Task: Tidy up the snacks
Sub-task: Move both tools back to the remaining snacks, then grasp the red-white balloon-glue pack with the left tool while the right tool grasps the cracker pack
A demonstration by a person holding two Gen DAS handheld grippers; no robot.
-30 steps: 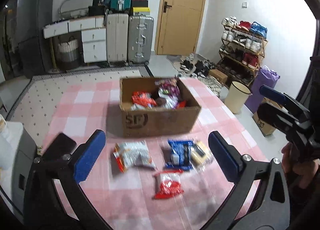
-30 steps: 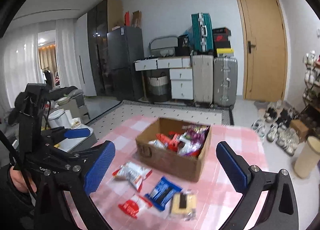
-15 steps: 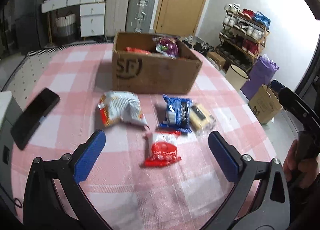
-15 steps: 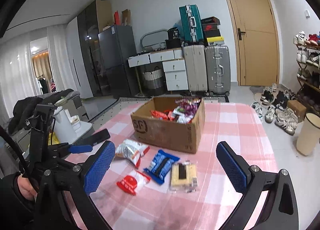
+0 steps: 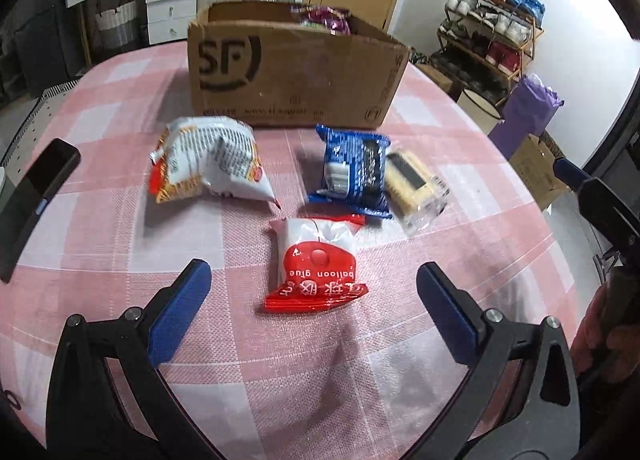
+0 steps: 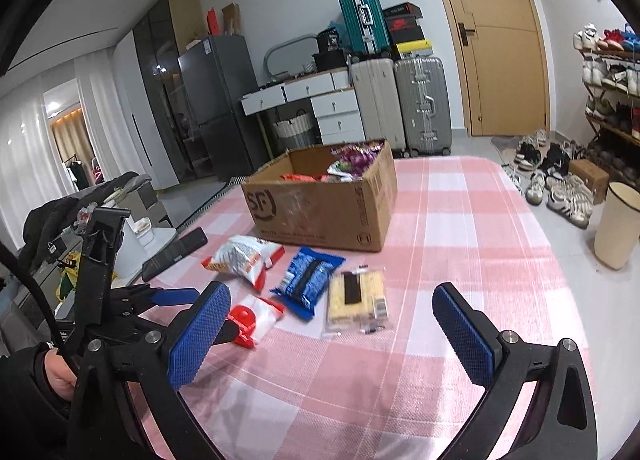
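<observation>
A cardboard box (image 5: 296, 72) holding several snacks stands on the pink checked table (image 5: 120, 260); it also shows in the right wrist view (image 6: 324, 208). In front of it lie a white-orange bag (image 5: 208, 160), a blue packet (image 5: 352, 172), a clear-wrapped yellow cracker pack (image 5: 416, 188) and a red-white packet (image 5: 316, 264). My left gripper (image 5: 314, 308) is open, low over the table, with the red-white packet between its fingers. My right gripper (image 6: 332, 336) is open and empty, above the table, near the cracker pack (image 6: 356, 300).
A black phone (image 5: 36, 200) lies at the table's left edge. Suitcases (image 6: 420, 104), a white drawer unit and a door stand behind. A shoe rack (image 5: 492, 36), a bin (image 6: 616, 228) and a purple bag (image 5: 524, 116) stand on the floor to the right.
My left gripper has dropped and moved forward toward the red-white packet. The right gripper has lowered slightly toward the table. Both stay open.
</observation>
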